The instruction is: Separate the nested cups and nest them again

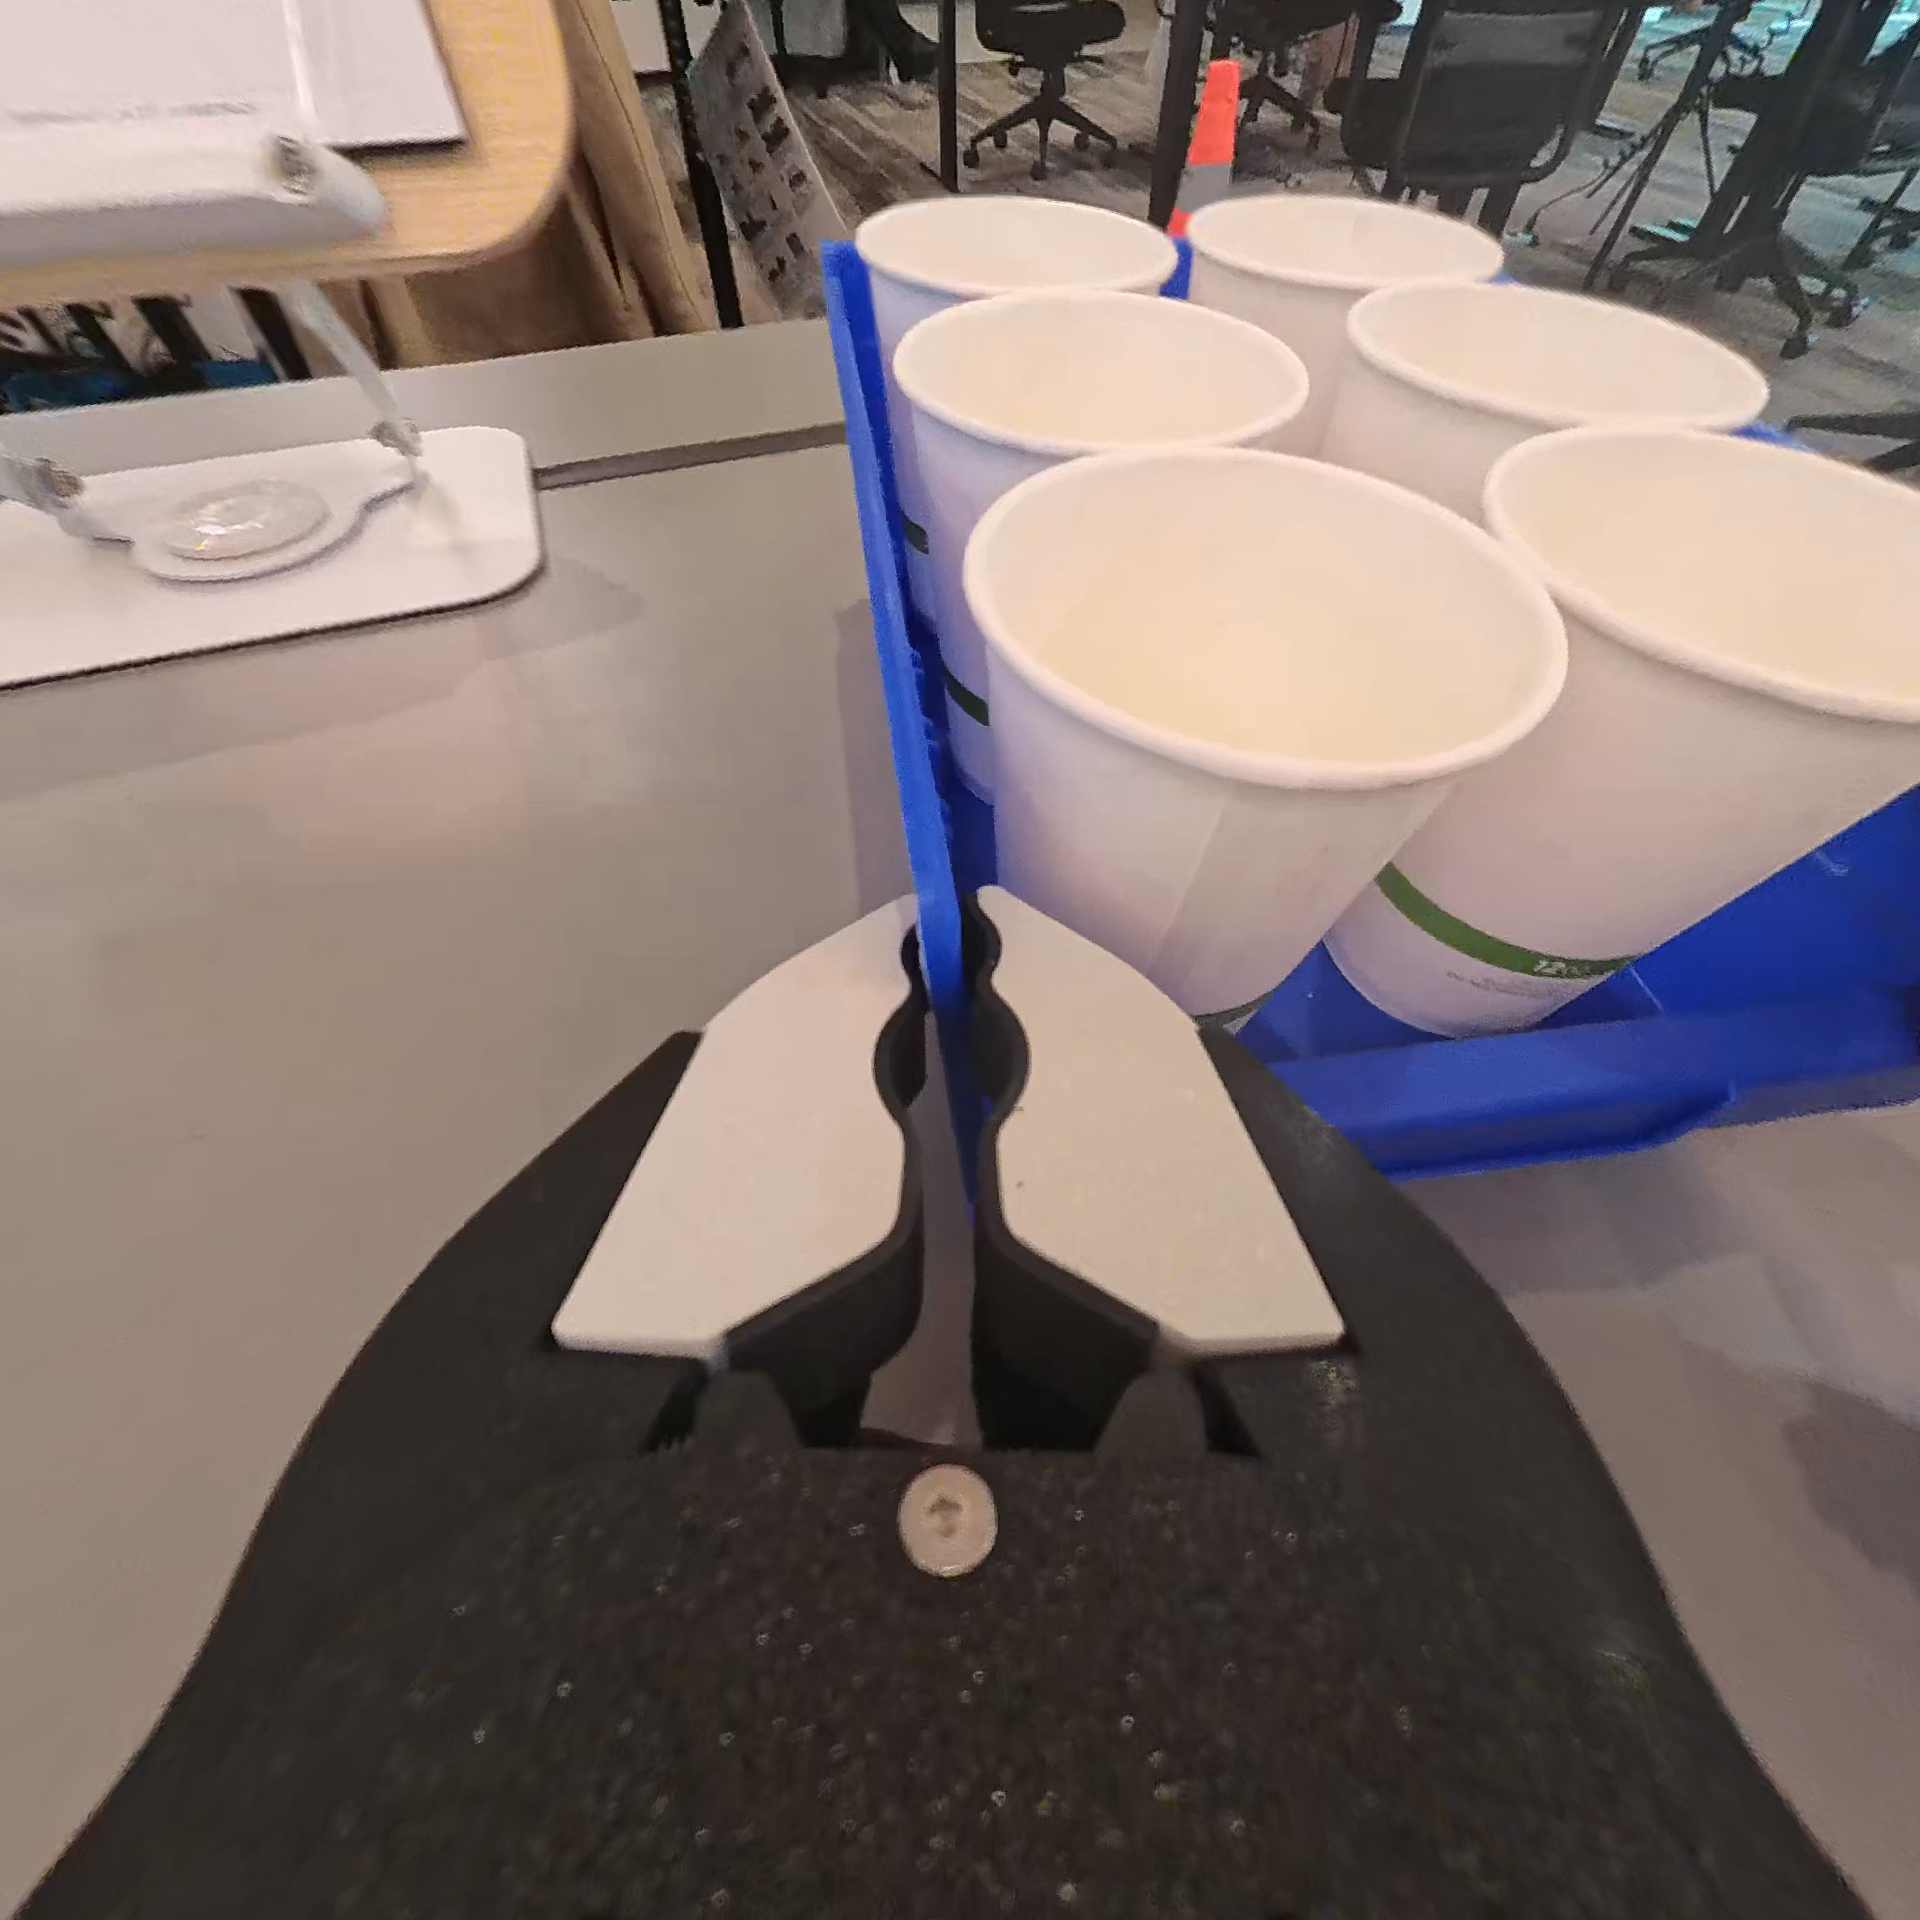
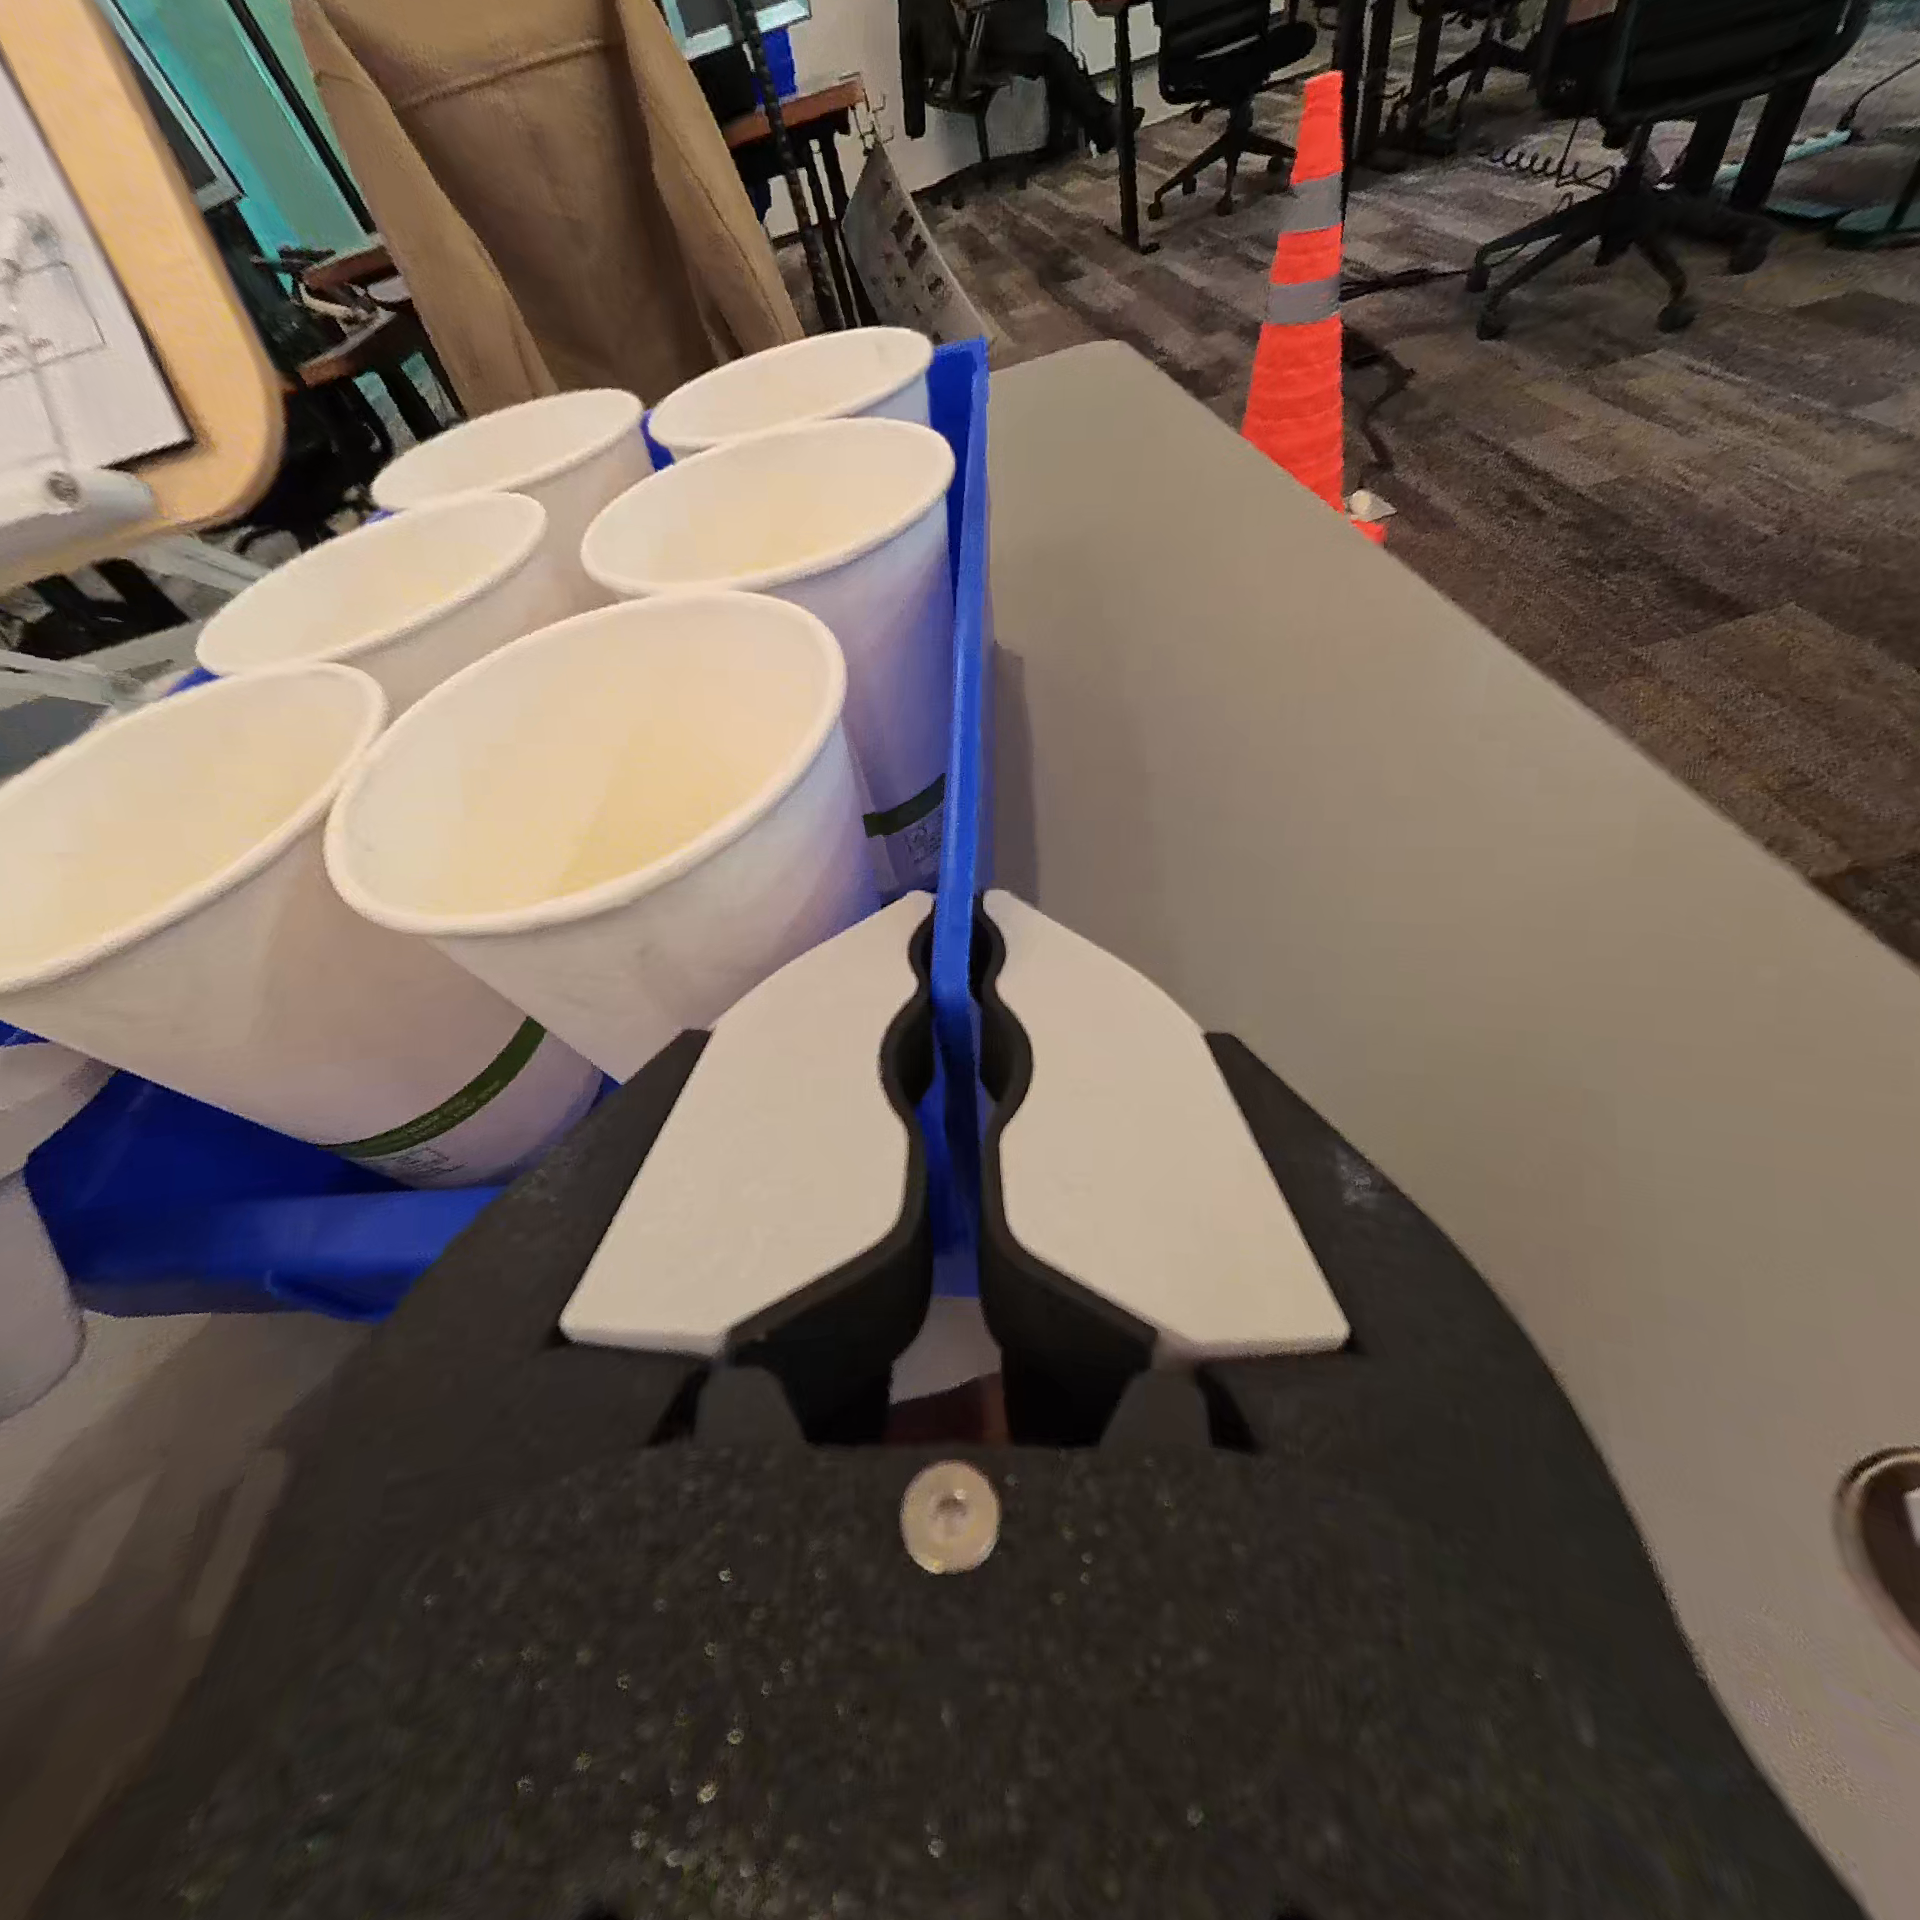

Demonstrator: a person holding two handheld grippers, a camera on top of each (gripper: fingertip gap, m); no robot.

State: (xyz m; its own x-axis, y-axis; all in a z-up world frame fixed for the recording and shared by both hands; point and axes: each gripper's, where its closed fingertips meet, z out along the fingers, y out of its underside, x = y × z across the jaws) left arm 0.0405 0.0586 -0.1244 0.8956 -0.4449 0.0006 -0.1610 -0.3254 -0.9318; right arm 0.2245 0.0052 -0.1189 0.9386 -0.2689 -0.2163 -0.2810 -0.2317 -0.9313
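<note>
A blue tray (image 1: 1621, 1081) stands on the grey table and holds several white paper cups (image 1: 1247, 727) with green bands. My left gripper (image 1: 948, 935) is shut on the tray's left wall (image 1: 883, 582), with both pads pressed on the thin blue edge. In the right wrist view my right gripper (image 2: 958, 925) is shut on the tray's right wall (image 2: 966, 644). The same cups (image 2: 603, 810) stand to its left inside the tray (image 2: 208, 1226). The near cups lean towards the camera.
A white flat stand (image 1: 260, 561) with a clear arm lies on the table at the left. An orange cone (image 2: 1304, 312) stands on the floor beyond the table's far edge. A round hole (image 2: 1886, 1548) sits in the table at the right. Office chairs stand behind.
</note>
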